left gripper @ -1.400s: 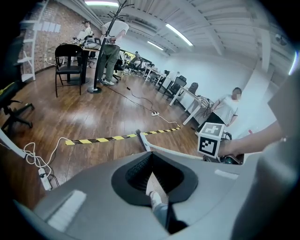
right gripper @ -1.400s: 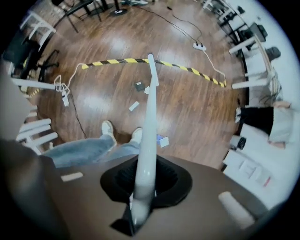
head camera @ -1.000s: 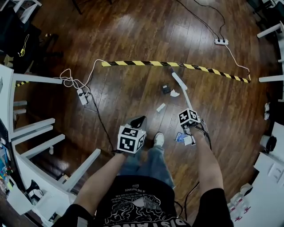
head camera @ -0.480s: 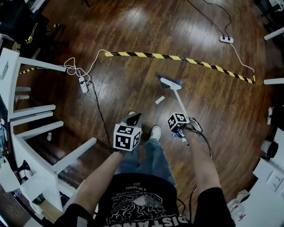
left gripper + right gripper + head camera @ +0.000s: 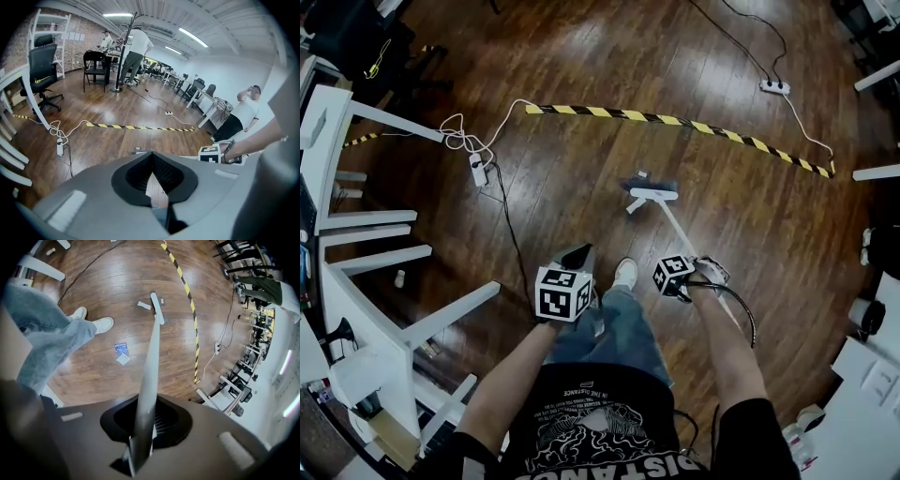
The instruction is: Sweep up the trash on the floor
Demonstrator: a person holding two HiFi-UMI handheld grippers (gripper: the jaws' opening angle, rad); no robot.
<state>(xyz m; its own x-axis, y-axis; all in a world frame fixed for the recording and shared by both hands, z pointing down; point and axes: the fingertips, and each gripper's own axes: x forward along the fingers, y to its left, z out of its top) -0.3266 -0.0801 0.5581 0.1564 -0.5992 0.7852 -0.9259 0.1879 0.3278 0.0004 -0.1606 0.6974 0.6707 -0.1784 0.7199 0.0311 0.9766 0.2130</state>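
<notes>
Right gripper (image 5: 140, 430) clamped on broom (image 5: 151, 348) handle, head down just beside white scrap (image 5: 144, 305), likely to drag it in. Blue paper (image 5: 121, 348) near shoes (image 5: 105, 324), probably trash too. Left gripper (image 5: 151, 161) closed, empty, held aside.

Bright ceiling strip lights (image 5: 187, 33) throw glare on the glossy wood floor (image 5: 581, 56); fisheye bending and dark vignetting mark every edge.

A long pale grey broom (image 5: 151, 357) is held tilted, its narrow white head (image 5: 653, 194) down at the floor. A white paper scrap (image 5: 634, 205) is seen just beside the head. A blue packet (image 5: 121, 348) and a white slip (image 5: 123, 359) are seen lying together, well apart from it.
</notes>
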